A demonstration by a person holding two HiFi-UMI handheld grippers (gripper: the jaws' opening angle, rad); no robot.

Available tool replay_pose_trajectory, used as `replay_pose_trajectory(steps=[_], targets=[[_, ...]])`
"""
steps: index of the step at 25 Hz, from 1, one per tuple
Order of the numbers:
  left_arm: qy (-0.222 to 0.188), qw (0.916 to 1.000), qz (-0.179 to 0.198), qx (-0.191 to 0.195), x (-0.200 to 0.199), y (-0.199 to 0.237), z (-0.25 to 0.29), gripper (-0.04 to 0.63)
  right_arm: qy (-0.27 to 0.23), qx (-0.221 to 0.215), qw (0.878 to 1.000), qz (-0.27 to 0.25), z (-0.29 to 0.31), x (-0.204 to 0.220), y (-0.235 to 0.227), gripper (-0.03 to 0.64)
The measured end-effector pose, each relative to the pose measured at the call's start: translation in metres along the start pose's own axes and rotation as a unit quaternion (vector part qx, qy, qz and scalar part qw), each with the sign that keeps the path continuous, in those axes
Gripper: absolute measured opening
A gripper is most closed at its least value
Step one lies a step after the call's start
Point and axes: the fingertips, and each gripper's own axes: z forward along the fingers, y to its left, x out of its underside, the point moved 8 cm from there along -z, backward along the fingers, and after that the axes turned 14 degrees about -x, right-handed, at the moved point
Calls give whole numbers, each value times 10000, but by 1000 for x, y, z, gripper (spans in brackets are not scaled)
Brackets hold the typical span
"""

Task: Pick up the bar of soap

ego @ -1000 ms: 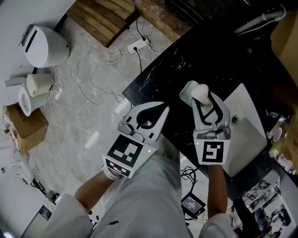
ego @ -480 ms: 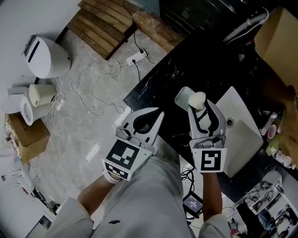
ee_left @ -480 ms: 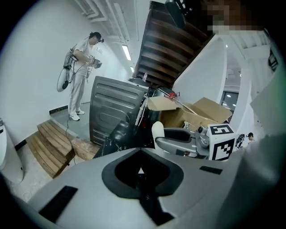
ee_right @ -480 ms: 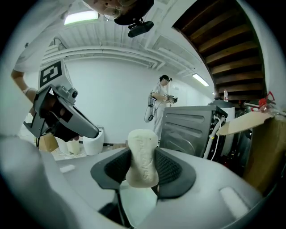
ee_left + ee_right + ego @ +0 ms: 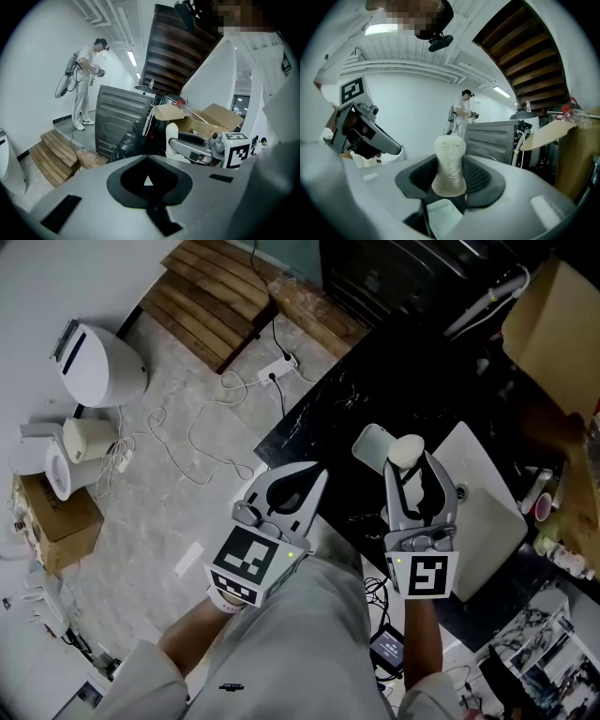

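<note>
A cream bar of soap (image 5: 405, 450) stands on end between the jaws of my right gripper (image 5: 411, 463), which is shut on it over the black counter (image 5: 375, 381). In the right gripper view the soap (image 5: 450, 161) sits upright between the dark pads, with a pale soap dish (image 5: 439, 214) just below it. That dish (image 5: 373, 444) lies directly left of the soap in the head view. My left gripper (image 5: 317, 476) is held off the counter's left edge, jaws together and empty; its own view shows its tips (image 5: 148, 180) meeting.
A white sink basin (image 5: 487, 512) is set in the counter right of the soap. A cardboard box (image 5: 553, 324) stands at the far right. On the floor lie a power strip with cables (image 5: 272, 371), a wooden pallet (image 5: 216, 287) and white appliances (image 5: 98, 362).
The head view has drifted a little. The right gripper still holds the soap beside the dish, and the left gripper keeps its place next to it.
</note>
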Motion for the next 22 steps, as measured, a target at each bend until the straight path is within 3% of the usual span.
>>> replay_pose_trajectory(steps=[22], targets=[[-442, 9990, 77, -80, -29, -14, -33, 6, -834, 308, 9957, -248, -48, -71, 8, 181]])
